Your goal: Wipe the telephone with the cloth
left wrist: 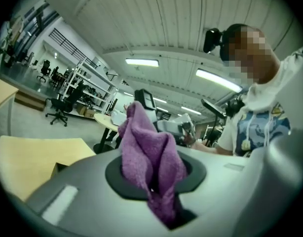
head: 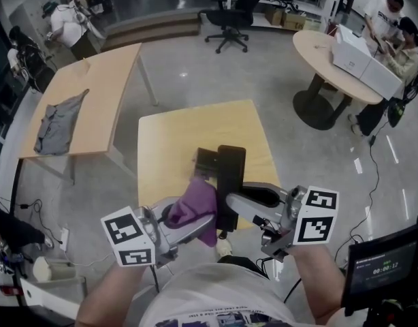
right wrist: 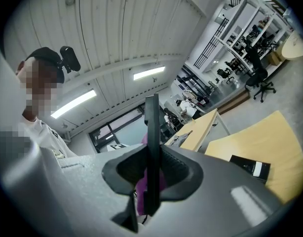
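Cloth [head: 193, 203], telephone [head: 231, 179] — at near edge of table [head: 188, 125].

Grey left tool [head: 193, 213] and right tool [head: 231, 201], 2 black-and-white marker cubes [head: 131, 237], white shirt [head: 216, 293]

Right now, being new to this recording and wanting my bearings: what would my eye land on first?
A crumpled purple terry cloth stands out most, pinched in the left gripper over the near edge of the light wooden square table. Close beside it, the right gripper clamps a flat black telephone handset. A smaller black box lies on the table just beyond them.
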The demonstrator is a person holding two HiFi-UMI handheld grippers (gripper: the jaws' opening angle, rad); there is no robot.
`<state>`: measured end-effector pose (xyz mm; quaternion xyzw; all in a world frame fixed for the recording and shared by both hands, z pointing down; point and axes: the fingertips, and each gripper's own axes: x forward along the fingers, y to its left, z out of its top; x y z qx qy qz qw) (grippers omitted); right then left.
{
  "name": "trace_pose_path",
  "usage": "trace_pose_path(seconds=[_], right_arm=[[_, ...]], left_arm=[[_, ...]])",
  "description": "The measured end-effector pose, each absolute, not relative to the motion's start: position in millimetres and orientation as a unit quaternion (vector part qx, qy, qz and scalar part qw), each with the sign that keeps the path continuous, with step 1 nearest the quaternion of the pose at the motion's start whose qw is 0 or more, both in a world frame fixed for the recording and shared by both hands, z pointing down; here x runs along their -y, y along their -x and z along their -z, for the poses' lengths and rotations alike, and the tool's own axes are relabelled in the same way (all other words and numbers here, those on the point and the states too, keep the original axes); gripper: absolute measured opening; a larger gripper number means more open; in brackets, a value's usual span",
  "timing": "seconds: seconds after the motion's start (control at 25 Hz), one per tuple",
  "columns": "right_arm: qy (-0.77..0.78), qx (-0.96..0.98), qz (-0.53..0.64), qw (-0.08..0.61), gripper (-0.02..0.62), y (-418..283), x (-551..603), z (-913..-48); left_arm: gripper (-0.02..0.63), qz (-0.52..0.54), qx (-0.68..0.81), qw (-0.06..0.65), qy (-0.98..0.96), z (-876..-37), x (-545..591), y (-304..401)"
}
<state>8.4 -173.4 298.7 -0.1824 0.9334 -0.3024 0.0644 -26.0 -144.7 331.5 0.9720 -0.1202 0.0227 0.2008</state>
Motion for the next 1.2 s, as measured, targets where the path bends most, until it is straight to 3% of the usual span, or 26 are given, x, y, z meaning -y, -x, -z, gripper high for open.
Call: trace_pose_path(seconds=[0.32,0.76,1.2], right_arm=[[0.146,-0.941,0.297,0.07,0.077,-2.3,162.8,-287.3],[0.066,-0.948,0.305,0.06,0.077,29.1,132.4,-287.2],[0.061,-0.947,0.307,0.07,0.077,25.6,132.7,-285.7]], left_arm=[[0.086,0.004,0.129,0.235,-0.963,-339.8,150.3,56.1],[0.086,0.153,0.139,0.242,-0.948,-245.8,223.2,61.7],[0.086,0.286,-0.012,0.413,-0.865,-239.6,210.1,45.6]])
